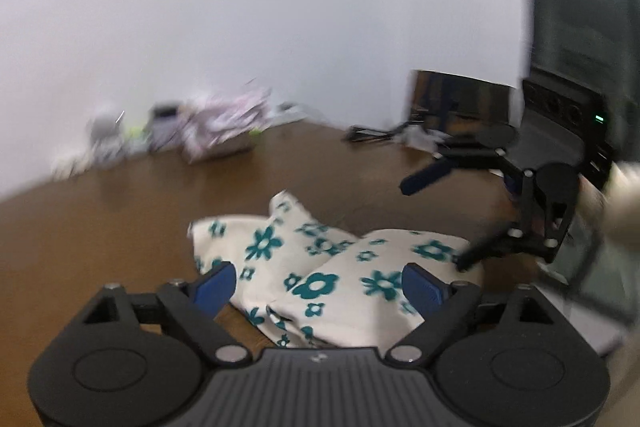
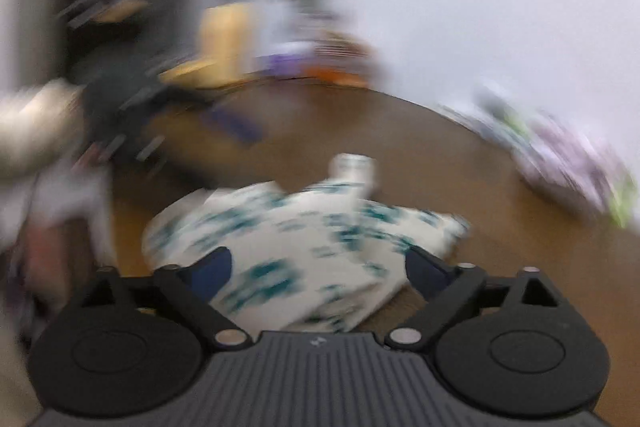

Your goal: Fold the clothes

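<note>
cream cotton-looking cloth with teal flowers (image 1: 320, 267) is what i've got under both tongs, lying rumpled on the brown wood-grain worktop (image 1: 120, 227), folded over itself with one corner poking up toward the back. my left tongs (image 1: 320, 281) are spread wide, blue pads either side of the cloth, not pinching anything, angled down at it. the right tongs (image 2: 318, 271) look the same in their own view, splayed wide over the garment (image 2: 288, 239) with nothing gripped, though that view is badly smeared. from the left camera i can see the right tongs (image 1: 432, 219) off to the side, turned sideways so one blue finger sits high and the other low by the cloth edge, a pale sleeve (image 1: 624, 203) behind them. further back by the white wall there's a blurry pile of pinkish patterned stuff (image 1: 224, 127), and a dark box with a green light (image 1: 568, 115) at the right. nothing between the tongs and the cloth.
</note>
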A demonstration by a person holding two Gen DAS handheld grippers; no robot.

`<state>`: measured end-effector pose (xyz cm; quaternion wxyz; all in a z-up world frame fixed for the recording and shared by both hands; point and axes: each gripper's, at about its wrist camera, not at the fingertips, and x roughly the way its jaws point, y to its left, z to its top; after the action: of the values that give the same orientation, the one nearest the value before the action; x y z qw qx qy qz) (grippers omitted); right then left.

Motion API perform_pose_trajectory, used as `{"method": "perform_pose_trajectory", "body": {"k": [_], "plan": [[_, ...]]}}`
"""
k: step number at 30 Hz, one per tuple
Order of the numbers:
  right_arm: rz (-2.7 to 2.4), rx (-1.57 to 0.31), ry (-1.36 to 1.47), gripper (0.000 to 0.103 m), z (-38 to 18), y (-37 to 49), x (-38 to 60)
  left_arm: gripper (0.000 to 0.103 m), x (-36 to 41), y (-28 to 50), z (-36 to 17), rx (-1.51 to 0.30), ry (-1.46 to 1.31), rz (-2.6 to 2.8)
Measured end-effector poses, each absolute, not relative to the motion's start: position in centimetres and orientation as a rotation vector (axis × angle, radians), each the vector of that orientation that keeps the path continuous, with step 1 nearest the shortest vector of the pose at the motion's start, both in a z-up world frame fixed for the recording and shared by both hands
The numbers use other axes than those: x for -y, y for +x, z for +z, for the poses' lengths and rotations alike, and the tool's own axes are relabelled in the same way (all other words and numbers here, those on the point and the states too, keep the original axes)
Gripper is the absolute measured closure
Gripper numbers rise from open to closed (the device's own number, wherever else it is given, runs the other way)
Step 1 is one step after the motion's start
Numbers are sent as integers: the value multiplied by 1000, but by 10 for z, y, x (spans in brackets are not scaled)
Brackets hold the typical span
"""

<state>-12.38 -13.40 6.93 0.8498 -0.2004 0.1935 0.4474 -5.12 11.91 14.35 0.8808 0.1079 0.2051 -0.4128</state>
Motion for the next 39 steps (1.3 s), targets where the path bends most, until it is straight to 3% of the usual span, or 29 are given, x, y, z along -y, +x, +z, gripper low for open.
{"method": "perform_pose_trajectory", "body": {"k": [3,9,15,18,24,30,32,34,35,39], "plan": [[1068,-363,-531,1,74,-134,129,10,-121,-60,147,-392,243,-933],[1183,-373,-804,1,48,-124,94,10,-97,-67,128,-248,388,-1081],[1242,-441,-736,1,43,-93,90,10,-87,-51,109,-329,464,-1200],[1272,-483,-714,1,34,-82,91,3,-85,-52,96,-333,545,-1229],[1309,-552,-578,1,30,-58,97,2,-82,-64,76,-204,741,-1186],[1377,-788,-152,21,38,2,125,5,-81,-51,73,-206,720,-1148],[1409,-873,-23,23,36,18,133,6,-81,-49,72,-220,707,-1132],[1453,-960,88,23,30,26,137,22,-78,-48,74,-231,699,-1131],[1475,-1011,152,23,26,28,136,40,-77,-46,79,-261,684,-1135],[1452,-1086,261,17,26,19,145,56,-80,-43,93,-462,505,-1195]]}}
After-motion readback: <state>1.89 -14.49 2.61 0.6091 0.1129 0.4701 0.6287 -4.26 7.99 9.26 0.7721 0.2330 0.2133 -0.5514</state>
